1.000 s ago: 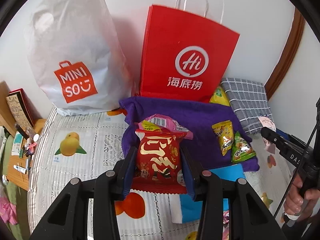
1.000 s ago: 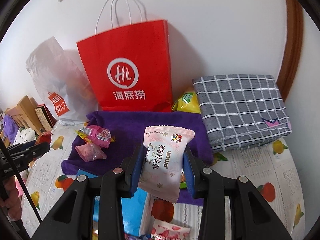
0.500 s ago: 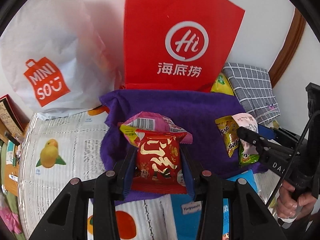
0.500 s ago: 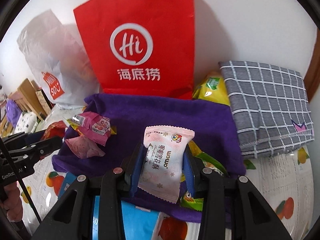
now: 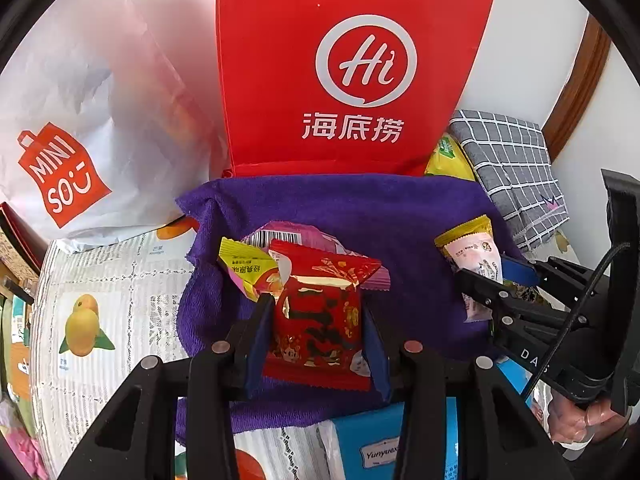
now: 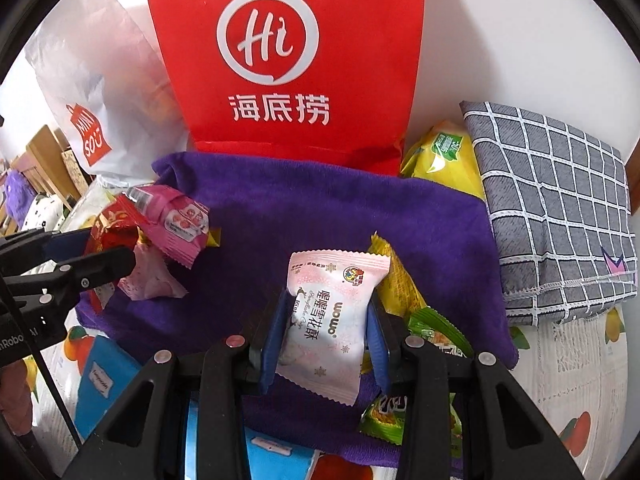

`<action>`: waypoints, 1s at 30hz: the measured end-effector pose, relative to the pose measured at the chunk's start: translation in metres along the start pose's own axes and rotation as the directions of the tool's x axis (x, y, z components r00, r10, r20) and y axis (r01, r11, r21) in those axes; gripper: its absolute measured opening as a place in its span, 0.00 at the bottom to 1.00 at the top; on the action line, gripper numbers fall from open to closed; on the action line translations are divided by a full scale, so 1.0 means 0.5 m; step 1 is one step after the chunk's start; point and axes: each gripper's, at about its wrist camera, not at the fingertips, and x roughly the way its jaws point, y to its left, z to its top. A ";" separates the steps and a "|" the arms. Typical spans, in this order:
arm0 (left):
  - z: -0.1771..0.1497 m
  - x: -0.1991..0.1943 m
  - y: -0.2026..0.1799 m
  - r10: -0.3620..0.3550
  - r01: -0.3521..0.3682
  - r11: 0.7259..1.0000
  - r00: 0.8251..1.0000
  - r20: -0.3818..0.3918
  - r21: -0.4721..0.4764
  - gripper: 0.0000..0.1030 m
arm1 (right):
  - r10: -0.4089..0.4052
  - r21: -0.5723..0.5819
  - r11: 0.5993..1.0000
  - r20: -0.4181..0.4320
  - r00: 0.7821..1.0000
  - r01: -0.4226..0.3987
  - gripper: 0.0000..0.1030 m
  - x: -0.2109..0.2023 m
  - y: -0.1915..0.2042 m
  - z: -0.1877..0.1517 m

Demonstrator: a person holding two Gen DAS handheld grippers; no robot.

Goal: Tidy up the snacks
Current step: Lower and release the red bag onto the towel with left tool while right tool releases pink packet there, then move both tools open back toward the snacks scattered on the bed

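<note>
My left gripper [image 5: 316, 316] is shut on a red snack packet [image 5: 318, 320] with gold print, held low over the left part of a purple towel [image 5: 360, 208]. Just beyond it on the towel lie a pink packet [image 5: 288, 236] and a yellow one [image 5: 244, 268]. My right gripper [image 6: 328, 320] is shut on a pale pink snack packet [image 6: 332, 316] over the towel's [image 6: 312, 208] right part. An orange packet [image 6: 396, 284] and a green packet [image 6: 436, 328] lie beside and under it. The left gripper [image 6: 100, 260] also shows at the left of the right wrist view.
A red paper bag [image 5: 344, 72] and a white plastic bag [image 5: 80, 112] stand against the wall behind the towel. A grey checked cushion [image 6: 556, 208] lies at the right, a yellow bag [image 6: 444, 156] beside it. A blue box [image 6: 100, 380] lies near the towel's front edge on a fruit-print cloth [image 5: 100, 300].
Both grippers have moved forward and down toward the towel, each keeping its packet. The red bag and the towel now loom larger. The right gripper has come closer to the left one.
</note>
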 end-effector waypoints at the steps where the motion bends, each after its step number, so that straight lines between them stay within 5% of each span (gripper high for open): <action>1: 0.001 0.002 0.000 0.000 0.000 1.000 1.000 -0.001 0.001 0.40 | 0.001 0.000 1.000 -0.005 1.000 -0.001 0.37 0.004 0.000 0.000; 12: 0.002 0.036 0.002 -0.011 0.011 1.000 0.999 -0.033 -0.002 0.39 | 0.001 0.011 1.000 -0.033 0.999 0.000 0.39 0.027 -0.011 0.002; 18: 0.008 0.047 0.007 -0.045 0.044 0.999 0.998 -0.042 -0.023 0.39 | 0.028 0.034 0.999 -0.033 0.999 -0.027 0.54 0.004 -0.023 0.002; 20: 0.010 0.051 0.009 -0.084 0.082 0.996 0.994 -0.063 -0.040 0.43 | 0.026 0.037 0.999 -0.005 1.000 -0.026 0.54 -0.025 -0.023 0.002; 22: 0.010 0.047 0.011 -0.108 0.104 0.993 0.992 -0.071 -0.062 0.59 | 0.024 0.043 0.999 0.020 1.000 -0.025 0.57 -0.054 -0.024 -0.001; 30: -0.007 -0.017 0.009 -0.106 0.103 0.993 0.994 -0.038 -0.065 0.62 | -0.007 0.068 0.998 0.075 0.997 0.002 0.58 -0.171 -0.034 -0.067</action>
